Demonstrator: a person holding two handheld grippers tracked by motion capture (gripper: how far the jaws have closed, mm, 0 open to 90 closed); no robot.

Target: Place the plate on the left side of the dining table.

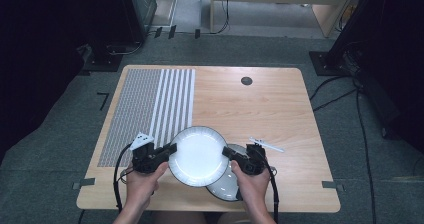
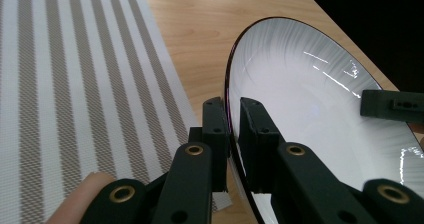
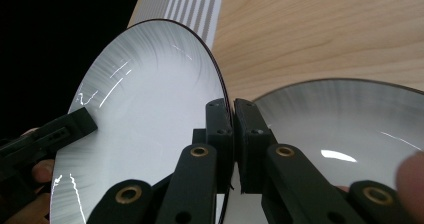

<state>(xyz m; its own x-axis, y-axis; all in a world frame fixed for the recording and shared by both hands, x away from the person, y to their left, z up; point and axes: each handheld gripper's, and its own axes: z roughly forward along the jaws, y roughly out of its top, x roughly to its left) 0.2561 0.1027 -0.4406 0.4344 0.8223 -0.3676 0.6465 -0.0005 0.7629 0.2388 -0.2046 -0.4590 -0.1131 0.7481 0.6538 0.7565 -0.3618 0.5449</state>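
Gripping opposite rims of the upper plate [image 1: 197, 155], left gripper [image 1: 169, 150] and right gripper [image 1: 229, 153] jaws risk it slipping onto the lower plate [image 1: 226, 186].

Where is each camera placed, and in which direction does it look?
High view: above the person's side, looking forward and down on the table; forearms, left hand-held gripper, right hand-held gripper show.
Left gripper view: rides the left hand-held gripper, looking along its jaws clamped on the upper plate; a fingertip shows.
Right gripper view: rides the right hand-held gripper, jaws on that plate's opposite rim, lower plate beyond.
Shared: both gripper views show the upper plate and striped mat.
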